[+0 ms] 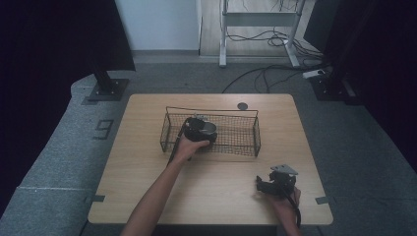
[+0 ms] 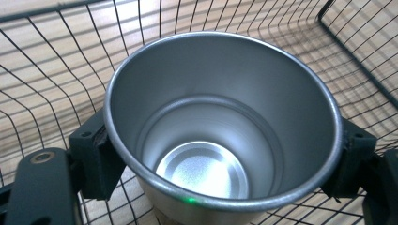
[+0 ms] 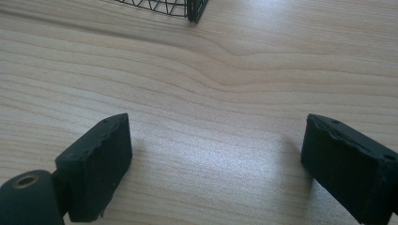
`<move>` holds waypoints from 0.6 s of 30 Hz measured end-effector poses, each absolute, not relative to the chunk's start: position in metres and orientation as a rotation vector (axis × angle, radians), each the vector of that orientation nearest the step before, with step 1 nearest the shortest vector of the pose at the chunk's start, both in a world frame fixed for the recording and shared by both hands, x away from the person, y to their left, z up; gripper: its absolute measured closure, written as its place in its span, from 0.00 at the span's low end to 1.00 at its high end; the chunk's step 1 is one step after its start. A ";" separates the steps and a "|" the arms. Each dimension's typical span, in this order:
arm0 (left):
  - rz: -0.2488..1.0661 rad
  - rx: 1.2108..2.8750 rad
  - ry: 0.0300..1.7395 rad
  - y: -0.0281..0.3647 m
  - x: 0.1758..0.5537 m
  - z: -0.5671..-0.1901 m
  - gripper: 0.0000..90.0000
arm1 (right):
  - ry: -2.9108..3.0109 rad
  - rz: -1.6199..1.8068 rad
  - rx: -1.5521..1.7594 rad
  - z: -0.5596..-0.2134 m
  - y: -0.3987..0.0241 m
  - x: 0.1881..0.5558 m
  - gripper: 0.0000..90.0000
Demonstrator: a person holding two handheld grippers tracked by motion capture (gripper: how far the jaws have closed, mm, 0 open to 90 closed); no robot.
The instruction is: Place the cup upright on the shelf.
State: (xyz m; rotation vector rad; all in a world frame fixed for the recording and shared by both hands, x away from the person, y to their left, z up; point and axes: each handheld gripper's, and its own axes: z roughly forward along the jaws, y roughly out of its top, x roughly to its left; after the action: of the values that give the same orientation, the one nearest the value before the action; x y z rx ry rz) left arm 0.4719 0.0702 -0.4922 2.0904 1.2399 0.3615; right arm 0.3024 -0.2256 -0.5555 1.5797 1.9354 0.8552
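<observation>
Steel cup [image 2: 220, 136], round, smooth brushed metal, open mouth up, sits inside the black wire-mesh basket [image 1: 248, 138], toward the basket's left half. Left gripper [image 1: 200, 131] reaches into the basket, its fingers [image 2: 94, 159] clamped on the cup's outer wall either side (small green glint on the rim). Right gripper [image 1: 276, 183] rests on the pale wood-grain worktop [image 1: 147, 162], right of and nearer than the basket, fingers [image 3: 96, 166] spread wide, holding nothing. No readable writing on cup or basket.
</observation>
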 end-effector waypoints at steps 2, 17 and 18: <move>0.359 2.086 1.244 0.071 0.472 -0.492 0.19 | 1.935 0.855 1.579 -0.556 -0.226 0.302 0.10; 0.354 2.099 1.265 0.072 0.468 -0.486 0.12 | 1.936 0.855 1.579 -0.556 -0.226 0.302 0.10; 0.359 2.101 1.260 0.072 0.468 -0.485 0.12 | 1.936 0.855 1.579 -0.555 -0.226 0.302 0.10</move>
State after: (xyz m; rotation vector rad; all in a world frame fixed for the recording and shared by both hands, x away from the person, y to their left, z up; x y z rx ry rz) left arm 0.4676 0.0716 -0.4845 2.1006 1.2598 0.3592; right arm 0.3024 -0.2256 -0.5555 1.5789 1.9358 0.8551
